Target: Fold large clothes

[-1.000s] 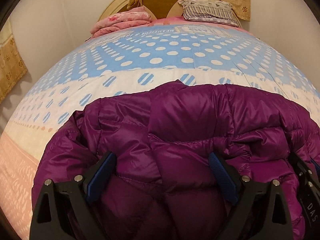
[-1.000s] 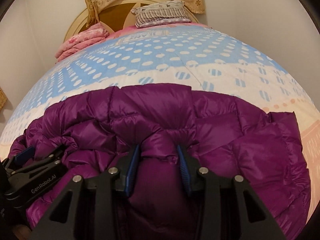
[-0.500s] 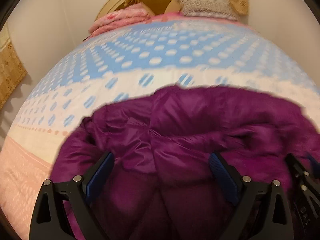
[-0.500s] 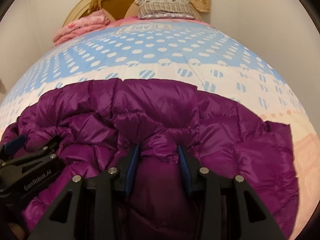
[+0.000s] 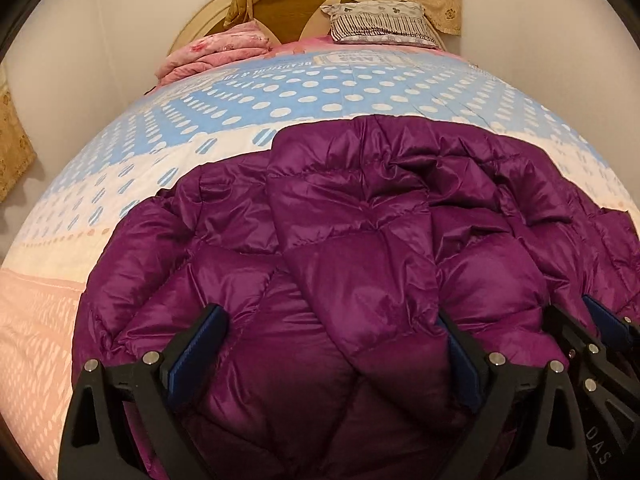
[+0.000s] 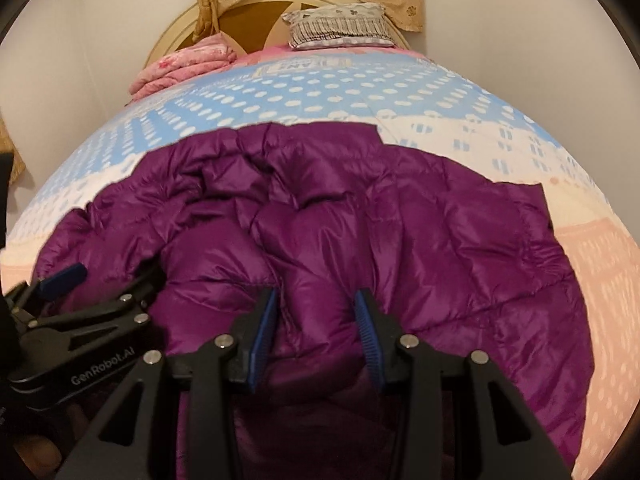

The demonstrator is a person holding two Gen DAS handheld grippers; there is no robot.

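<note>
Item: purple down jacket (image 5: pixel 352 240), bulky and quilted, lying spread across the near end of a bed; its far edge reaches the white band of the dotted blue bedspread (image 5: pixel 280 96).

Right gripper (image 6: pixel 316 320): fingers partly closed, pinching a raised ridge of the jacket's near edge between the blue pads. The hold is probably there to lift or carry that edge over for a fold.

Left gripper (image 5: pixel 332 352): fingers spread wide over the padding, with fabric bulging between them but nothing clamped; most likely placed to press or steady the bulk, or to take its own bite. The two grippers sit close side by side.

Surroundings: folded pink blanket (image 5: pixel 212 54) and striped pillow (image 5: pixel 376 24) at the rounded headboard (image 5: pixel 288 12), well apart from the jacket and not in the way. The puffy, slippery padding itself looks like the main hindrance.
</note>
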